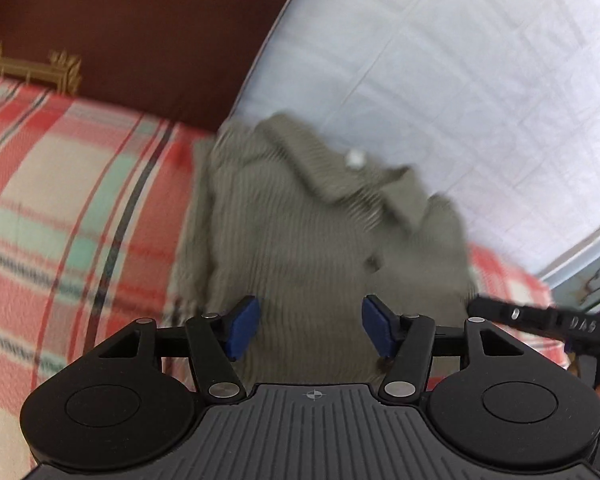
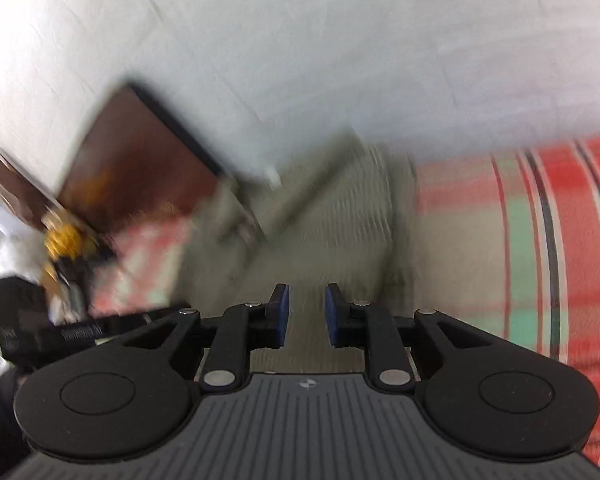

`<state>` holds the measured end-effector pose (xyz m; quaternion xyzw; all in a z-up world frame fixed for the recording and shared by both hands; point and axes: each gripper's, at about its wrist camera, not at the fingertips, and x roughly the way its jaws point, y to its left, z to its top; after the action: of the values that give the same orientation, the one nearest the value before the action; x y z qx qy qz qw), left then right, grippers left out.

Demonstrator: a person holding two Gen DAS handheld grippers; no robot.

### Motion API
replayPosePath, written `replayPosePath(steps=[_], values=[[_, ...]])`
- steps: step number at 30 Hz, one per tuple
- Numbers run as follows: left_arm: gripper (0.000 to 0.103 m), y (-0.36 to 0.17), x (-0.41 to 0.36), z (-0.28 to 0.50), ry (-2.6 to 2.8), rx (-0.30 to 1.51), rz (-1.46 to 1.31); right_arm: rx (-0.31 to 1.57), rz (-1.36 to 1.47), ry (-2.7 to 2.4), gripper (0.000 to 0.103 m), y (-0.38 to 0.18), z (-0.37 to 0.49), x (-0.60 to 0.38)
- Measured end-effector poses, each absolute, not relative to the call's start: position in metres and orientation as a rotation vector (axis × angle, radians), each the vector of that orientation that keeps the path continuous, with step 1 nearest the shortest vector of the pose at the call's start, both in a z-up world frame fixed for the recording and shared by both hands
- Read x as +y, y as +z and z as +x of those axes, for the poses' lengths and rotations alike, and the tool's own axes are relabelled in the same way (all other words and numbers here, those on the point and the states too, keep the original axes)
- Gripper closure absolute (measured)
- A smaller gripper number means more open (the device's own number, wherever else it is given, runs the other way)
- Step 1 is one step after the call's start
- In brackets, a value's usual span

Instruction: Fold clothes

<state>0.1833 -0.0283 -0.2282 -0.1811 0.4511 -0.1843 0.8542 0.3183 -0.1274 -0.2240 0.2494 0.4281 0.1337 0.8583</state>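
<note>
Jaws of the left gripper (image 1: 310,327) stand wide apart, blue pads (image 1: 244,326) clear of cloth. The right gripper (image 2: 307,316) keeps only a narrow gap, nothing visibly pinched between its pads. Both hover over an olive ribbed knit sweater (image 1: 300,224) lying on a bed spread with a red, cream and mint plaid blanket (image 1: 72,184). White letters on a black gripper part at the edge look like "DAS". A dark wooden headboard (image 1: 140,32) meets a white wall (image 1: 460,60).
</note>
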Motion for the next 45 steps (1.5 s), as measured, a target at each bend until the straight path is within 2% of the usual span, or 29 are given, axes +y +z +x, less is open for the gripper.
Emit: replayPosePath(steps=[3,5,7,8,14,16,23,24,31,36,39,41,44,45], values=[[0.033,-0.227,-0.024,0.178,-0.384,0.952,-0.4,0.947,0.573,0.224,0.083,-0.243,0.314,-0.135],[0.032,-0.215,-0.017,0.17,-0.391,0.906,-0.393,0.884,0.594,0.25,0.078,-0.231,0.304,-0.141],[0.029,-0.212,-0.006,0.163,-0.348,0.881,-0.384,0.86,0.597,0.254,0.064,-0.223,0.297,-0.146],[0.029,-0.215,0.002,0.162,-0.323,0.885,-0.392,0.864,0.586,0.244,0.062,-0.222,0.296,-0.147],[0.034,-0.246,0.008,0.175,-0.265,0.963,-0.407,0.925,0.543,0.199,0.065,-0.24,0.3,-0.14],[0.046,-0.254,0.003,0.177,-0.265,0.974,-0.371,0.952,0.536,0.188,0.076,-0.249,0.303,-0.135],[0.045,-0.253,-0.003,0.176,-0.263,0.968,-0.306,0.949,0.469,0.19,0.077,-0.253,0.306,-0.131],[0.043,-0.247,-0.003,0.176,-0.255,0.96,-0.305,0.937,0.459,0.184,0.073,-0.247,0.304,-0.131],[0.046,-0.198,-0.018,0.173,-0.36,0.816,-0.323,0.821,0.442,0.25,0.073,-0.211,0.304,-0.113],[0.047,-0.218,-0.032,0.184,-0.355,0.873,-0.254,0.863,0.418,0.256,0.073,-0.223,0.321,-0.102],[0.052,-0.236,-0.029,0.188,-0.343,0.92,-0.258,0.908,0.431,0.227,0.078,-0.242,0.33,-0.105],[0.051,-0.239,-0.028,0.19,-0.34,0.922,-0.268,0.912,0.444,0.224,0.078,-0.242,0.332,-0.106],[0.043,-0.232,-0.033,0.191,-0.329,0.942,-0.272,0.94,0.418,0.226,0.071,-0.233,0.333,-0.103],[0.036,-0.228,-0.033,0.188,-0.324,0.949,-0.278,0.938,0.422,0.223,0.059,-0.225,0.329,-0.102]])
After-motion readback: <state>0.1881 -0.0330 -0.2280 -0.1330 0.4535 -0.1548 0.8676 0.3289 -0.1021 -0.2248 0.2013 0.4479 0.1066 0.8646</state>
